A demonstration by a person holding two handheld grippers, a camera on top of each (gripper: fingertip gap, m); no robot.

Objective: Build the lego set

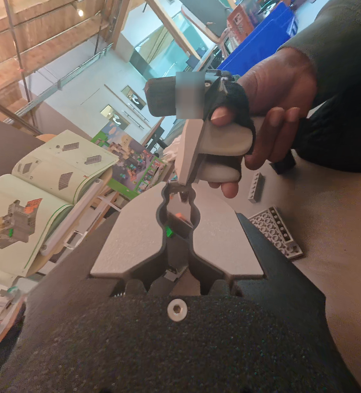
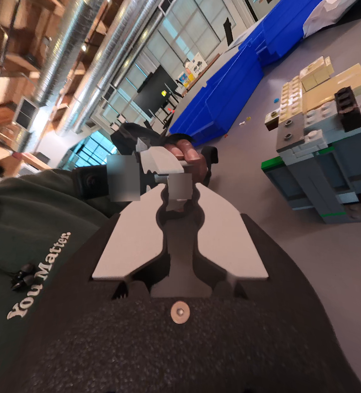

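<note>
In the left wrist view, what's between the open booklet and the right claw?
A colourful green-edged box stands between the booklet and the right claw, as the left wrist view shows.

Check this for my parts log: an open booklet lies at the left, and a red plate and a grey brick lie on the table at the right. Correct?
Not quite: the plate is grey, not red, as the left wrist view shows. The open booklet at the left and the grey brick on the table are as you say.
</note>
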